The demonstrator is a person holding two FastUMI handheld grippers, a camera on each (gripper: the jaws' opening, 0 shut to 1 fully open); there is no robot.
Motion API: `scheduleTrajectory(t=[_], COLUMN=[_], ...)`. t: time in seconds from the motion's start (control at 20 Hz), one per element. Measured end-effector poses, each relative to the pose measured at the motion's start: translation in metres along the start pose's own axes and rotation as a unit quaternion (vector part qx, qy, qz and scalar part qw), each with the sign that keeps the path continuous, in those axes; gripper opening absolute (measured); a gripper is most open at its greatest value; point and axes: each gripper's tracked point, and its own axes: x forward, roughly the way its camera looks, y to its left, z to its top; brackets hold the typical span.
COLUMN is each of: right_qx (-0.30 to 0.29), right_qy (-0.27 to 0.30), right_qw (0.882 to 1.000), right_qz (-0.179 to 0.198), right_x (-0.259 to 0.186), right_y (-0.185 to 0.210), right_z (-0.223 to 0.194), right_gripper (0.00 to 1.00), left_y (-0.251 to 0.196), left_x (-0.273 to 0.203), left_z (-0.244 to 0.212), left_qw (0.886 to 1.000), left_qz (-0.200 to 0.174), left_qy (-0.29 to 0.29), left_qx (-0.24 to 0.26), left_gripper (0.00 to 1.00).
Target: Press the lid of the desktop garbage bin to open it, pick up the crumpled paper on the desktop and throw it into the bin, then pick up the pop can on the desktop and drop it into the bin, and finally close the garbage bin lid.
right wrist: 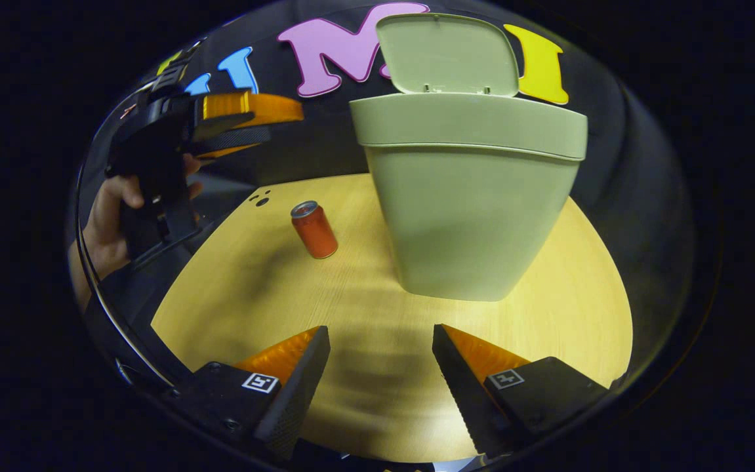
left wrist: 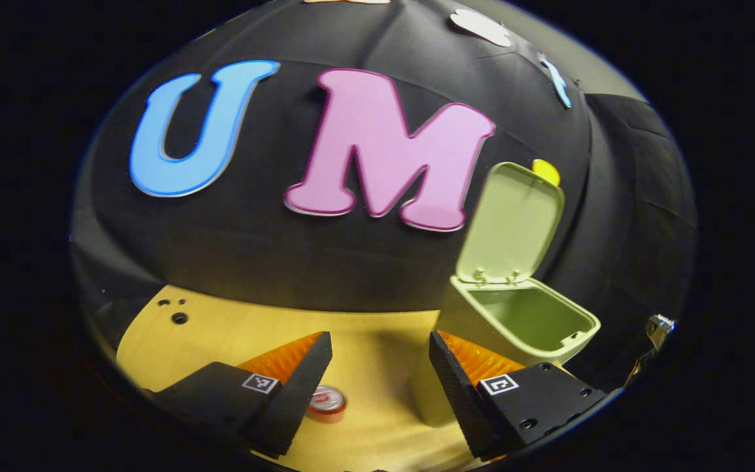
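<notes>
Since the bin's lid (right wrist: 448, 54) already stands up and open and no crumpled paper lies on the worktop (right wrist: 364, 367), we judge the pop can to be the step in hand. Nearest us, the left gripper (left wrist: 380, 377) hangs above the worktop with its jaws spread and nothing between them, the pop can (left wrist: 326, 401) just below its near finger. We should centre the jaws over the can's body, descend, and close squarely so it does not tip. The right gripper (right wrist: 380, 370) is likewise spread and empty. Farther off, toward the worktop's back edge, the bin (right wrist: 475, 196) waits with its mouth clear.
</notes>
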Motion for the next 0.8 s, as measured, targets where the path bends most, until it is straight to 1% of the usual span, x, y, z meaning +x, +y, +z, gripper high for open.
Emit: scheduleTrajectory(t=[0.15, 0.35, 0.45, 0.55, 0.65, 0.8], right_qx=[-0.01, -0.033, -0.045, -0.056, -0.067, -0.076], right_qy=[0.012, 0.028, 0.032, 0.034, 0.04, 0.032], right_qw=[1.0, 0.999, 0.997, 0.996, 0.995, 0.994], right_qz=[0.01, 0.032, 0.044, 0.056, 0.068, 0.071], right_x=[0.014, 0.036, 0.048, 0.062, 0.078, 0.098], right_y=[0.016, 0.044, 0.06, 0.075, 0.088, 0.102], right_z=[-0.004, -0.006, -0.005, 0.001, 0.008, 0.025], right_gripper=[0.99, 0.99, 0.99, 0.99, 0.99, 0.99], left_y=[0.052, 0.113, 0.129, 0.143, 0.148, 0.157], left_x=[-0.033, -0.084, -0.105, -0.132, -0.157, -0.19], left_z=[-0.019, -0.052, -0.069, -0.088, -0.113, -0.148], left_qw=[0.999, 0.993, 0.989, 0.983, 0.978, 0.969], left_qz=[0.049, 0.116, 0.14, 0.169, 0.186, 0.214], left_qy=[0.006, 0.033, 0.047, 0.062, 0.076, 0.1], left_qx=[-0.023, -0.015, -0.019, -0.032, -0.051, -0.076], left_gripper=[0.96, 0.96, 0.96, 0.96, 0.96, 0.96])
